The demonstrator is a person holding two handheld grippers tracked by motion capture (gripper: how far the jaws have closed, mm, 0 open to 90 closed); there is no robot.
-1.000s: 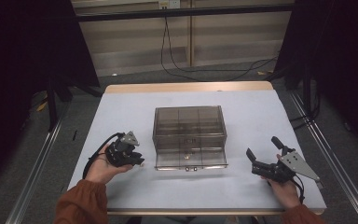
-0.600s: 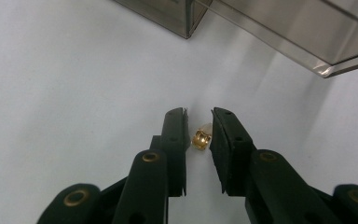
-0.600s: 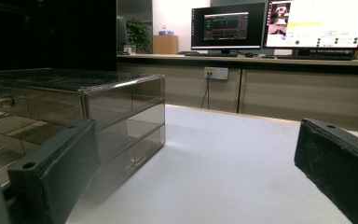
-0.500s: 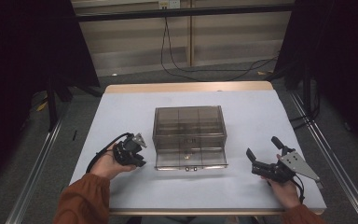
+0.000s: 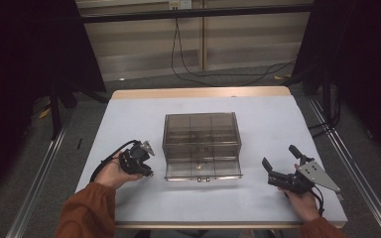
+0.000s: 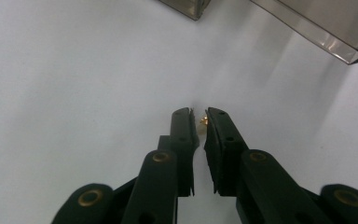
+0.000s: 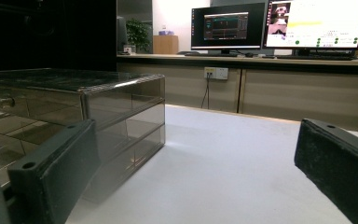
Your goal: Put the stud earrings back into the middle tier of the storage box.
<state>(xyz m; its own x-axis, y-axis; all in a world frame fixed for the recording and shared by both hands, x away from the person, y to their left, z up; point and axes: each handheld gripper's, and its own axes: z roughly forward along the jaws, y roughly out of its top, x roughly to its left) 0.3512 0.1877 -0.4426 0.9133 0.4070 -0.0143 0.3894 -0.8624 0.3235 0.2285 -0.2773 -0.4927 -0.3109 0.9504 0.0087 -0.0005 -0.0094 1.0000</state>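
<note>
Tiny gold object (image 6: pixel 203 121), barely discernible

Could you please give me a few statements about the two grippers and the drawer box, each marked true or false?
1. The left gripper has a small gold-coloured piece between its jaw tips. True.
2. The right gripper has its jaws closed tight. False: they stand wide apart.
3. The clear drawer box sits between the two grippers. True.
4. The right gripper is gripping the drawer box. False: it is apart from the box, holding nothing.
</note>
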